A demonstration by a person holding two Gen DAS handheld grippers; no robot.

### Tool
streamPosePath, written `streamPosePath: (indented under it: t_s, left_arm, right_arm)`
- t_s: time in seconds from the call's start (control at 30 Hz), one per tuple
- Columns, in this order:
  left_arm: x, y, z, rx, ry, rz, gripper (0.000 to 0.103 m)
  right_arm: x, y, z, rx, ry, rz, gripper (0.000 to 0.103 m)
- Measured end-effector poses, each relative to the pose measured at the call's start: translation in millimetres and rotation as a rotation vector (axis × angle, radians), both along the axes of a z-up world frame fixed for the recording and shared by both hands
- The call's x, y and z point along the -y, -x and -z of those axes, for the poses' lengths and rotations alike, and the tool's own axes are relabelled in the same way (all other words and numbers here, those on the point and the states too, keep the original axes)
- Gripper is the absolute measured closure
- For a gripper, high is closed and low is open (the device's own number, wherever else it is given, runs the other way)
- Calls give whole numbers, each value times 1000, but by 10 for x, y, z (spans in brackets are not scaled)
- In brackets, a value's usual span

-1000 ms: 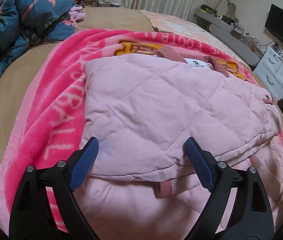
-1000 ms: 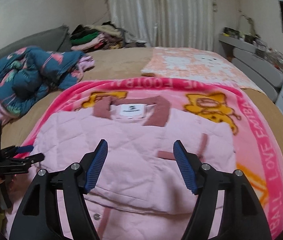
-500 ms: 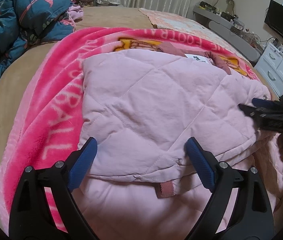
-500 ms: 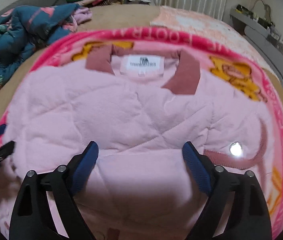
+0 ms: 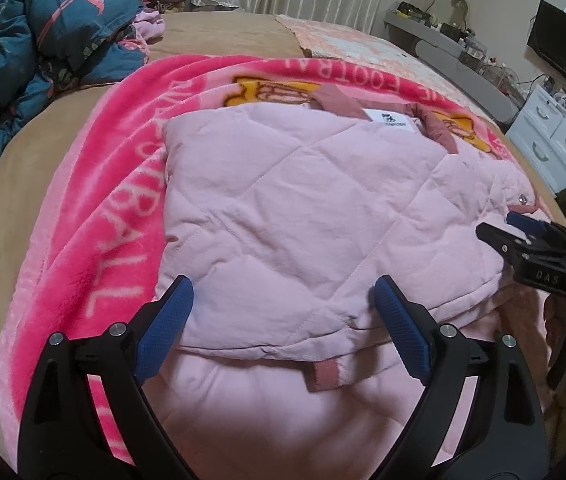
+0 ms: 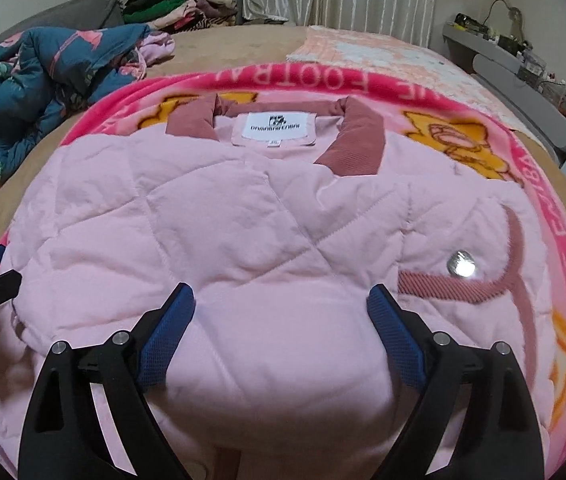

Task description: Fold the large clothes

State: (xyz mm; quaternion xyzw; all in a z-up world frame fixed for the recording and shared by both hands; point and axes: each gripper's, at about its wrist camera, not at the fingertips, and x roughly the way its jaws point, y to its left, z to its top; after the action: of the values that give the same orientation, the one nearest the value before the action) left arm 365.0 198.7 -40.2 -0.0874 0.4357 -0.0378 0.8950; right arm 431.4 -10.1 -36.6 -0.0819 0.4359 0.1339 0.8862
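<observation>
A pale pink quilted jacket (image 5: 291, 208) with a dusty-rose collar (image 6: 353, 140) and white label lies folded on a bright pink blanket (image 5: 95, 216) on the bed. It also fills the right wrist view (image 6: 243, 232). My left gripper (image 5: 283, 308) is open, its blue pads straddling the jacket's near folded edge on the left side. My right gripper (image 6: 281, 312) is open over the jacket's near edge on the right side, next to a silver snap (image 6: 460, 268). The right gripper also shows at the jacket's right edge in the left wrist view (image 5: 523, 228).
A crumpled blue floral quilt (image 5: 23, 52) lies at the far left of the bed. A pile of clothes (image 6: 171, 4) sits at the back. A peach patterned cloth (image 6: 367, 52) lies beyond the blanket. White drawers (image 5: 555, 136) and a grey shelf stand at the right.
My right gripper has dropped low and come in close over the jacket's right side. My left gripper has held its place at the near left edge, both staying open.
</observation>
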Motion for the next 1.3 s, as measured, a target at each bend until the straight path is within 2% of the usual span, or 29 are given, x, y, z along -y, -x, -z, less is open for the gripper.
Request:
streamPosePath:
  t_s: [0.17, 0.37, 0.47, 0.57, 1.1, 1.3]
  left_arm:
    - [53, 46, -101, 9, 27, 12, 9]
    - [117, 128, -279, 55, 43, 14, 9]
    - [130, 152, -344, 65, 40, 18, 9]
    - [135, 182, -406, 72, 51, 22, 9]
    - [279, 411, -773, 146, 15, 49, 9]
    - [331, 507, -922, 176, 29, 72, 9]
  right_arm:
    - [148, 210, -161, 34, -66, 30, 14]
    - [300, 353, -296, 36, -121, 57, 13]
    - [352, 416, -358, 45, -133, 71, 4]
    - [391, 478, -433, 50, -161, 77, 4]
    - [423, 778, -868, 118, -191, 59, 4]
    - [478, 936, -1043, 153, -205, 54, 4]
